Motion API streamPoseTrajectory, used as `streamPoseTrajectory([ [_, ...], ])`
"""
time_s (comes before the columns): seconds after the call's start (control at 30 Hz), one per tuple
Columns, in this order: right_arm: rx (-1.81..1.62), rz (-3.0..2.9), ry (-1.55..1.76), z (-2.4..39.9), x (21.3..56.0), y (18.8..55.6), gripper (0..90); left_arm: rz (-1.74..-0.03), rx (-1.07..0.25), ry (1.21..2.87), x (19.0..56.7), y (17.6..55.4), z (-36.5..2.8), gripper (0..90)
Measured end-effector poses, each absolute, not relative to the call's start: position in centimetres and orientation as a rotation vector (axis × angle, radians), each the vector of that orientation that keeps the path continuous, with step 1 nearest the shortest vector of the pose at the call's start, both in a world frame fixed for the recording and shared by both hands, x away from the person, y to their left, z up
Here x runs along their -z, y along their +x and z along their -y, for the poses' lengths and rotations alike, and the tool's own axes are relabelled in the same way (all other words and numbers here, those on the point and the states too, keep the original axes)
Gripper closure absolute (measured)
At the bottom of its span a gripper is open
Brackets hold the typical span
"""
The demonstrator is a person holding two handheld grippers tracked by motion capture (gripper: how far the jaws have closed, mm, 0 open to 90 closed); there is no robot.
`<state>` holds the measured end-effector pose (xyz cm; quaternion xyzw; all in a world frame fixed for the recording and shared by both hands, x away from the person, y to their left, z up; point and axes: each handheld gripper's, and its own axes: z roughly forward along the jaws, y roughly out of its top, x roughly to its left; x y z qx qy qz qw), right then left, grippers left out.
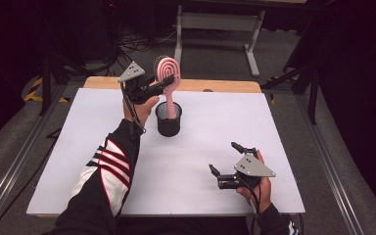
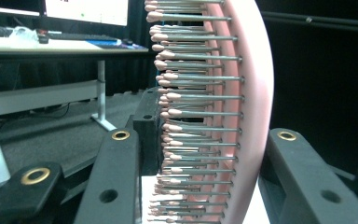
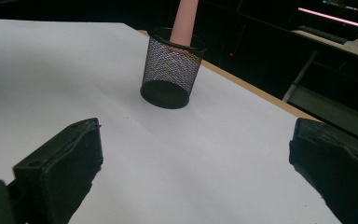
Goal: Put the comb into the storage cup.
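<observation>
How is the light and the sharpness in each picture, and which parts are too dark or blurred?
High view: the white table is evenly lit, the surroundings nearly black. Left gripper view: the pink hairbrush is very close, its lowest bristles soft, the right side black. Right gripper view: the mesh cup is fairly sharp, the near jaws blurred and dark.

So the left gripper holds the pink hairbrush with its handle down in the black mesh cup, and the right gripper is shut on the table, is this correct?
Not quite: the right gripper is open, its jaws standing wide apart in the right gripper view. The left gripper does hold the pink hairbrush, handle down in the black mesh cup.
</observation>
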<state>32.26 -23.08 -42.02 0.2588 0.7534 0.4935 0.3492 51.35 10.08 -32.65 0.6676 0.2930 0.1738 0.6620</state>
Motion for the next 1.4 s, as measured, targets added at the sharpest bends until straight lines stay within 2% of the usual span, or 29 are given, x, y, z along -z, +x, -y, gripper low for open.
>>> streamPoseTrajectory([
  [1.4,-1.245,-1.981,0.641,22.5,42.4,32.4,3.6,-0.756,-0.312,1.481,37.7,51.5,-9.9,62.3],
])
